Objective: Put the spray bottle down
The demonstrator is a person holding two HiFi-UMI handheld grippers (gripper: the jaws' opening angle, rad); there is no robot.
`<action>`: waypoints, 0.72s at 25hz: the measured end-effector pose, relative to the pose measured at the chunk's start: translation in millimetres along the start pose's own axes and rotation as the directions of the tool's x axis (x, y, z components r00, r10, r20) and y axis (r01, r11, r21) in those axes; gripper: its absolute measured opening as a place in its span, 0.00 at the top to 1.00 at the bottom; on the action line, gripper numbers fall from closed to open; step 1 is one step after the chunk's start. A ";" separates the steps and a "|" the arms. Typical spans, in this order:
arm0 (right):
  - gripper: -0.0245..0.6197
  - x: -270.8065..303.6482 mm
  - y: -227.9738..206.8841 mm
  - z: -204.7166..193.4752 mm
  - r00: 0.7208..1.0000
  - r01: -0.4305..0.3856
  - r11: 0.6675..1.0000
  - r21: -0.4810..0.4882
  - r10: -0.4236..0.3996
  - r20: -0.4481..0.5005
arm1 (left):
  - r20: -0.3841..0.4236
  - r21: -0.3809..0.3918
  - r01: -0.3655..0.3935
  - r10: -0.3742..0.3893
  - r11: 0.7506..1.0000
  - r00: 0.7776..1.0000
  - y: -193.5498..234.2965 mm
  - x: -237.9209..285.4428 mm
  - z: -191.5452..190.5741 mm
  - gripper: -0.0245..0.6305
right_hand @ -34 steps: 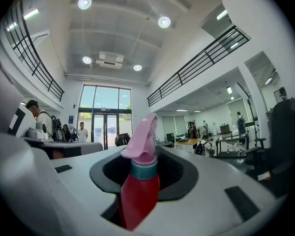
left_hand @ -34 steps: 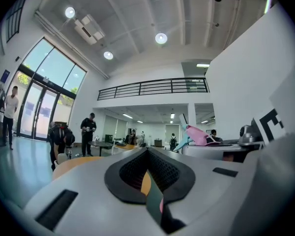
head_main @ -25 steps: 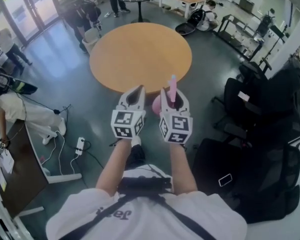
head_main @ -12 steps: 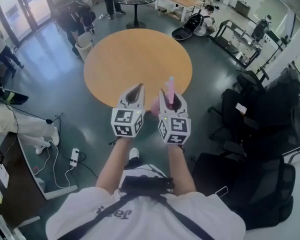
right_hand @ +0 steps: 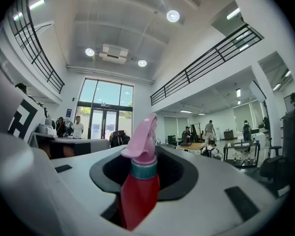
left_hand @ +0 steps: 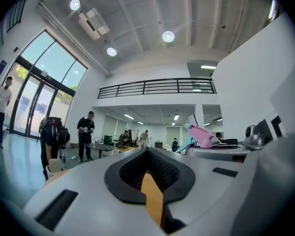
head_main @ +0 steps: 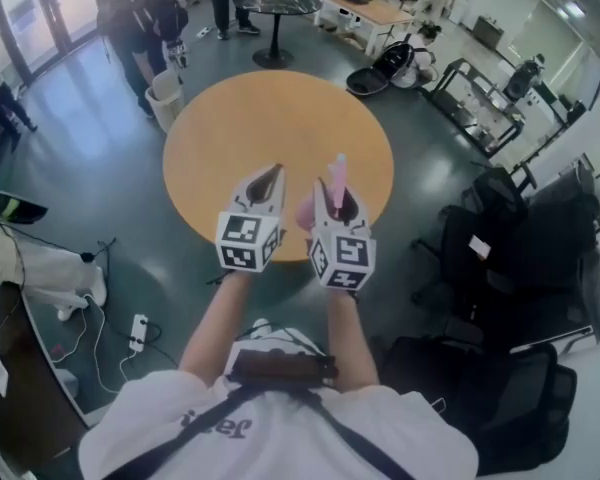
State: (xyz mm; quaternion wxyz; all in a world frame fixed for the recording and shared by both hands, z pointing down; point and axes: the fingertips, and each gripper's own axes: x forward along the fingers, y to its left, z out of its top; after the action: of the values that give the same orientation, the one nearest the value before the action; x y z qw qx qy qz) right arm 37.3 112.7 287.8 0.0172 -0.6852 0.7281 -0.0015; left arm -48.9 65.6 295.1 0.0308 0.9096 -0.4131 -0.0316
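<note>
The right hand-held gripper is clamping the spray bottle upright; the left hand-held gripper is sitting closed, empty. Releasing high over the table at 12 o'clock is risking toppling.

Glossy plastic spray bottle, wooden table

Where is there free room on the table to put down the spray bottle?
The whole round table top is bare, from its near edge to its far rim; the spray bottle in the right gripper could go anywhere there. Crowded off the table: black chairs on the right, a bin by the far-left rim.
</note>
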 end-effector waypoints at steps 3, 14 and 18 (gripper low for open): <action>0.71 17.6 10.0 -4.4 1.000 -0.007 1.000 0.001 0.007 -0.009 | 0.004 -0.009 -0.001 0.001 1.000 1.000 19.7 7.4 0.7 0.95; 0.71 62.4 -13.4 -28.2 0.997 -0.045 0.999 0.029 0.047 -0.055 | -0.008 -0.028 -0.006 0.006 1.000 1.000 30.1 53.4 -18.0 0.95; 0.71 87.6 -13.5 -41.7 0.994 -0.059 0.998 0.037 0.062 -0.085 | -0.027 -0.032 -0.026 0.025 0.999 0.999 46.5 69.4 -25.8 0.95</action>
State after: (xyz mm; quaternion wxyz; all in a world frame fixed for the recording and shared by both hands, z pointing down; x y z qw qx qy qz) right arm 44.4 23.6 327.7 -0.0024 -0.6616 0.7486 -0.0432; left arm -36.0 -16.5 322.4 0.0513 0.9041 -0.4236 -0.0257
